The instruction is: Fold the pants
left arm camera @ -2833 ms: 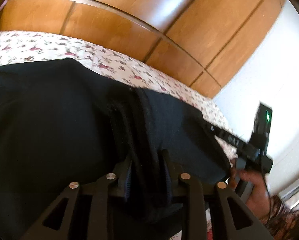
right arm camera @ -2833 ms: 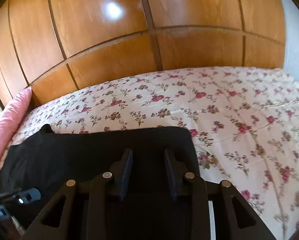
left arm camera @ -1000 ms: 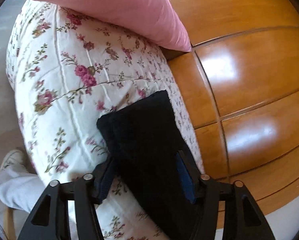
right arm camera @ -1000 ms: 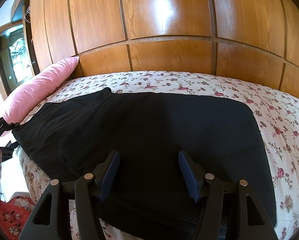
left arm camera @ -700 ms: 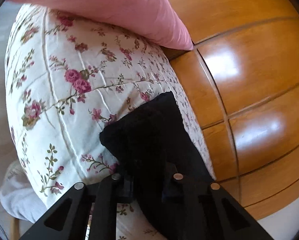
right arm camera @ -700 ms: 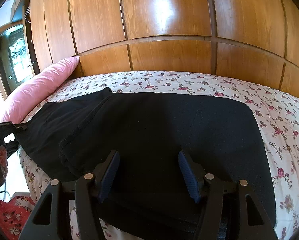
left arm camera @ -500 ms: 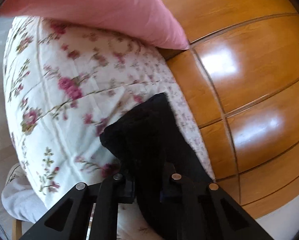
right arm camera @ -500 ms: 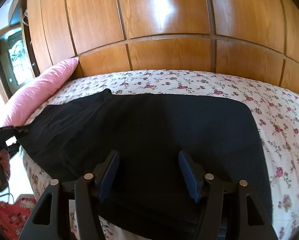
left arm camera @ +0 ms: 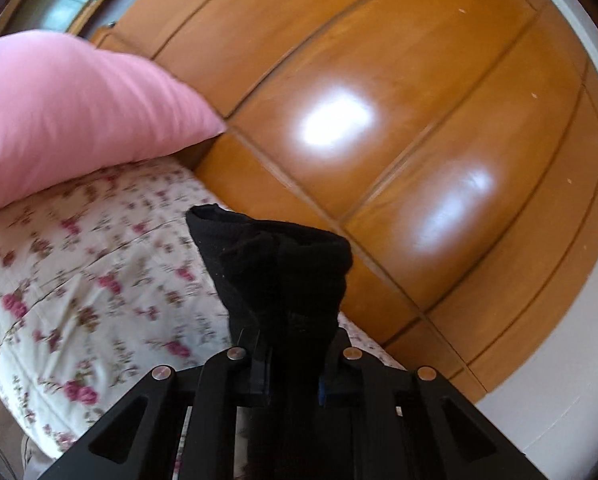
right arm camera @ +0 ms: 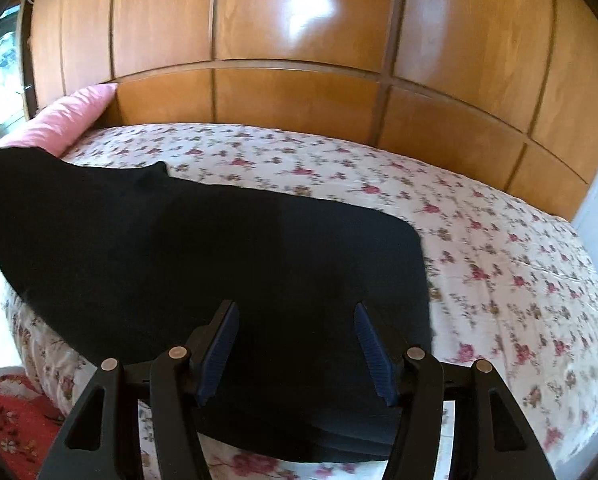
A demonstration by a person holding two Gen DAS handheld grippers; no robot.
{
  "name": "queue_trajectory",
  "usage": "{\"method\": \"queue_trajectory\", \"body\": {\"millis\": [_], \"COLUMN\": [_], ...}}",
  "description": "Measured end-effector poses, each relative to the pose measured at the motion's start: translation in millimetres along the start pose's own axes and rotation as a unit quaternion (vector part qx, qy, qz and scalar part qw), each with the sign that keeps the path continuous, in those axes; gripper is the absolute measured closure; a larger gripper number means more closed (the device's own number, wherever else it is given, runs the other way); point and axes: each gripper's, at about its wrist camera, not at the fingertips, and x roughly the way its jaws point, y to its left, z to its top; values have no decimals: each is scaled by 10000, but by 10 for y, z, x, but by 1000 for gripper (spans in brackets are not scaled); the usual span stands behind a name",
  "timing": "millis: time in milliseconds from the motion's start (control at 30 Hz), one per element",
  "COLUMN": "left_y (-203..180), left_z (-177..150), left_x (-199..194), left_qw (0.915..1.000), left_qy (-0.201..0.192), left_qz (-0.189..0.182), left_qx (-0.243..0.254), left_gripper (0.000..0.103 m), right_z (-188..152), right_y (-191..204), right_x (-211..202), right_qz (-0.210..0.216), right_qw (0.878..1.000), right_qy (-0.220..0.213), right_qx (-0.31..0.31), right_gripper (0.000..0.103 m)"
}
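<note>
The black pants lie across the floral bed, with their left end lifted off the sheet. My left gripper is shut on that end of the pants, which stands up bunched between its fingers above the bed. My right gripper is open over the near part of the pants, its blue-padded fingers spread apart and holding nothing.
A pink pillow lies at the head of the bed, also in the right wrist view. Glossy wooden panels run behind the bed. A red patterned rug lies on the floor at lower left.
My left gripper closed on the end of the pants and has lifted it off the bed. The right gripper stays open and has shifted slightly over the pants.
</note>
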Motion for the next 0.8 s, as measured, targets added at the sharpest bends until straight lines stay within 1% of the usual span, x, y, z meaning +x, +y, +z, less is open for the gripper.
{"method": "queue_trajectory", "body": {"millis": [67, 167, 300, 400, 500, 600, 800], "left_y": [-80, -200, -384, -626, -911, -1174, -1718], "left_z": [27, 52, 95, 93, 58, -14, -256], "left_x": [3, -6, 16, 35, 102, 162, 339], "left_qw": [9999, 9996, 9985, 9961, 9917, 9855, 9680], "left_qy": [-15, -27, -62, -45, 59, 171, 568], "left_qz": [-101, -236, -419, -665, -966, -1332, -1957], "left_qx": [69, 131, 336, 581, 846, 1032, 1467], "left_gripper": [89, 89, 89, 89, 89, 89, 89], "right_z": [-30, -86, -129, -141, -123, -113, -110], "right_y": [-103, -212, -191, -202, -217, -219, -231], "right_x": [39, 83, 76, 84, 134, 160, 165], "right_qz": [-43, 98, 63, 62, 122, 149, 230], "right_qw": [9996, 9980, 9984, 9985, 9981, 9980, 9972], "right_qy": [171, 317, 296, 283, 291, 288, 298], "right_qx": [231, 538, 485, 475, 527, 550, 644], "right_gripper": [43, 43, 41, 41, 41, 40, 40]}}
